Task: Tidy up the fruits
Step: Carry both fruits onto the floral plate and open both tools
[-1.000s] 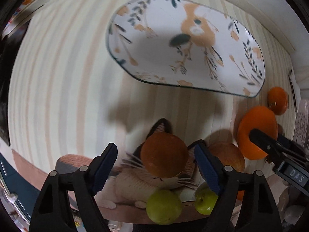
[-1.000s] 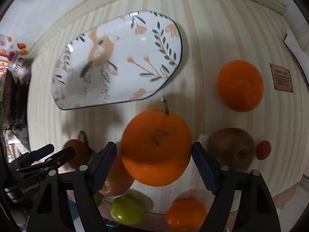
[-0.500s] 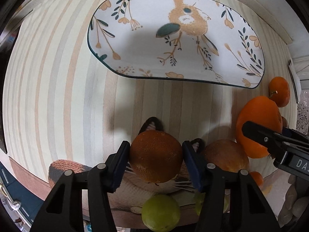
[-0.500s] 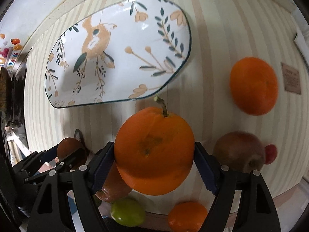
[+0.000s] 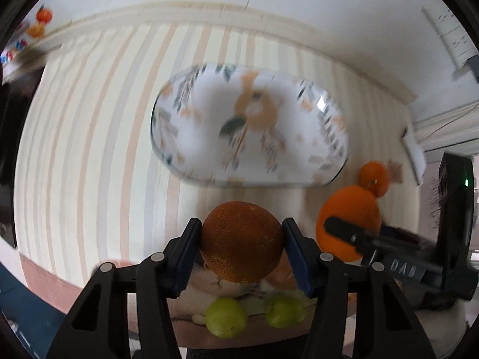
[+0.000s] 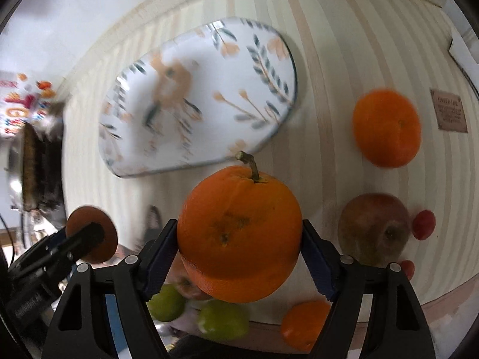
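The plate (image 6: 185, 104) is the largest piece: an oblong white dish with a dark rim, printed with a bird and leafy sprigs, lying flat on the striped cloth (image 5: 89, 149) ahead of both grippers. It is probably glazed ceramic, so hard and breakable; fruit should be set down on it, not dropped.

The big orange (image 6: 239, 236), stem on top, sits in the right gripper (image 6: 239, 251), whose jaws pinch it on opposite sides at its widest girth. It looks heavy for its size, firm, with a pebbled rind that grips well; holding it across the middle seems right, since a hold nearer the top could let it roll out.

The brown fruit (image 5: 242, 240) is smaller, round, with a rough, dull russet skin. The left gripper (image 5: 241, 251) has its jaws pressed on either side of it. It appears firm and fairly light; I cannot tell how it would bruise.

Both fruits hang short of the plate's near rim.

Loose on the cloth lie another orange (image 6: 386, 127), an apple (image 6: 374, 229), two green fruits (image 5: 226, 317) and a small red one (image 6: 423, 224), all apt to roll.
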Tool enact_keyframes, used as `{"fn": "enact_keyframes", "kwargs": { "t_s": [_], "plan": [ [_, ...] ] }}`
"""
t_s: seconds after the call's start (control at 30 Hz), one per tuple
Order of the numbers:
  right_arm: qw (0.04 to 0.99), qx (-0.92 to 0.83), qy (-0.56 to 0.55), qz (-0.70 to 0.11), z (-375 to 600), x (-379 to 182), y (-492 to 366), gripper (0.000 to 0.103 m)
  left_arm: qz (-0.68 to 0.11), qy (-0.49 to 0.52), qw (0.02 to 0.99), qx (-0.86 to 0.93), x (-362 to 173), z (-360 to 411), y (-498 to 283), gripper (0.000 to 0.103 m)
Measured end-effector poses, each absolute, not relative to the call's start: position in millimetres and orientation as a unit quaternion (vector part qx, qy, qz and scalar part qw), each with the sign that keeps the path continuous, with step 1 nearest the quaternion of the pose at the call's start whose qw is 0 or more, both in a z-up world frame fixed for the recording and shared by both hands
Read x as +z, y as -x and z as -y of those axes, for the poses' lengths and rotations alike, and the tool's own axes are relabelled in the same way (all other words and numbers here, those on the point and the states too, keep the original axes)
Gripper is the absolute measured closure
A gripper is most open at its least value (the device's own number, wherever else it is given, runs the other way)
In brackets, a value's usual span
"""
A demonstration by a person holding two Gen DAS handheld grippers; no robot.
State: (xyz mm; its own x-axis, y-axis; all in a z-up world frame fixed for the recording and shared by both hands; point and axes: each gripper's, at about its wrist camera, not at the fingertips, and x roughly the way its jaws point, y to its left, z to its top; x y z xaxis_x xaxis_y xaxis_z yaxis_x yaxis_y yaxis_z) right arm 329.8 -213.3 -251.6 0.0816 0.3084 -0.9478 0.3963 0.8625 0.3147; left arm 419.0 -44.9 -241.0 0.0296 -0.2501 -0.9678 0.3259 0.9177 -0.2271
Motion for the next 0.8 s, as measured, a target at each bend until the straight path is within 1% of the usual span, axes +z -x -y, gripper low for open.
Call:
{"fn": "enact_keyframes", "kwargs": {
  "t_s": [0.13, 0.23, 0.27, 0.4, 0.57, 0.8],
  "plan": [
    [0.706, -0.023, -0.263, -0.657, 221.4, -227.4, -365.2, 0.023, -0.653, -0.031, 0.729, -0.203, -230.2, 56.6, -462.4, 0.05],
    [0.717, -0.025, -0.246, -0.652, 231.8, -221.5, -387.2, 0.023, -0.66, -0.038, 0.725, -0.194, -249.3, 68.0, -495.3, 0.05],
    [0.718, -0.026, -0.24, -0.653, 231.5, -223.2, -399.0, 0.023, -0.665, -0.038, 0.721, -0.19, -252.1, 69.2, -505.2, 0.05],
    [0.714, -0.031, -0.215, -0.666, 236.0, -237.8, -437.2, 0.023, -0.699, -0.047, 0.691, -0.179, -292.9, 75.6, -543.9, 0.05],
    [0.699, -0.037, -0.186, -0.69, 231.2, -265.4, -473.1, 0.022, -0.739, -0.039, 0.652, -0.165, -333.2, 78.7, -568.9, 0.05],
    [0.68, -0.045, -0.19, -0.706, 237.1, -290.6, -483.1, 0.022, -0.753, -0.038, 0.636, -0.164, -345.8, 80.2, -580.2, 0.049]
  ]
}}
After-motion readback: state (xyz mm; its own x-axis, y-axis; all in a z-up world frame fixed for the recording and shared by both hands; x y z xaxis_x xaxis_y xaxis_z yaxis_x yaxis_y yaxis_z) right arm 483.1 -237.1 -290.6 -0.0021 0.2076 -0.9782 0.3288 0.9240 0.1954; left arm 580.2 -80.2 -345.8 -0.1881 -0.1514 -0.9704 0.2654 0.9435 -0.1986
